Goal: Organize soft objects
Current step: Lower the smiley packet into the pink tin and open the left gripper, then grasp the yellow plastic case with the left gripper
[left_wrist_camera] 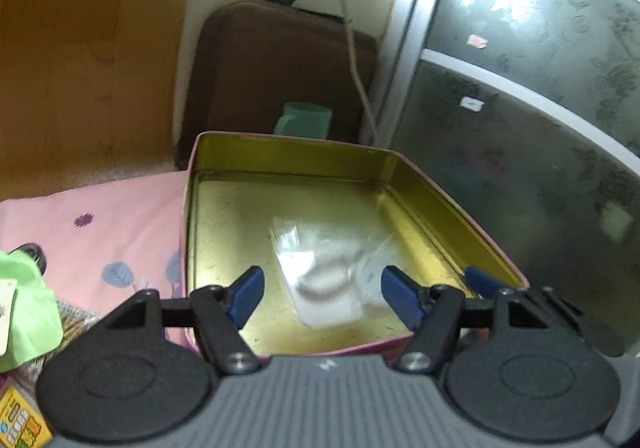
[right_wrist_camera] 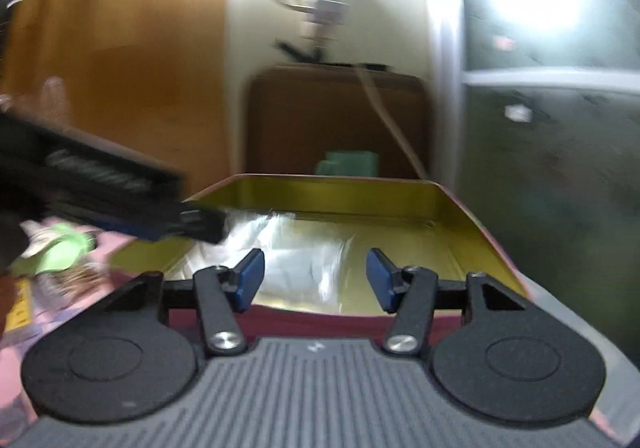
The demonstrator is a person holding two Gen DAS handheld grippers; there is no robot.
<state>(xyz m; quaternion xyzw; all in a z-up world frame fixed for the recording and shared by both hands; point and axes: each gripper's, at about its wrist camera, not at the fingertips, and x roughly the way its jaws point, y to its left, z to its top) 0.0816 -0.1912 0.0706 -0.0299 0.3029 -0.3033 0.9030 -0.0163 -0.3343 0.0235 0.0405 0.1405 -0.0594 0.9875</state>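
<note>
between the left claw (left_wrist_camera: 322, 294) pads, spread and gripping nothing: a clear plastic packet (left_wrist_camera: 320, 280) lying in the gold tin (left_wrist_camera: 400, 183) on the pink bed (left_wrist_camera: 100, 232). right claw (right_wrist_camera: 315, 278) also spread, empty. packet likely light, limp, slippery; pinch an edge.

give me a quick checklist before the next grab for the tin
1. Clear plastic packet lies inside the gold-lined tin: ok.
2. Left gripper holds nothing, its jaws apart over the packet: ok.
3. Right gripper holds nothing: ok.
4. Soft things remain outside, such as the green cloth on the pink sheet: not ok.
5. Grippers clear of each other at the tin: cannot tell, the pictures are blurred.
</note>
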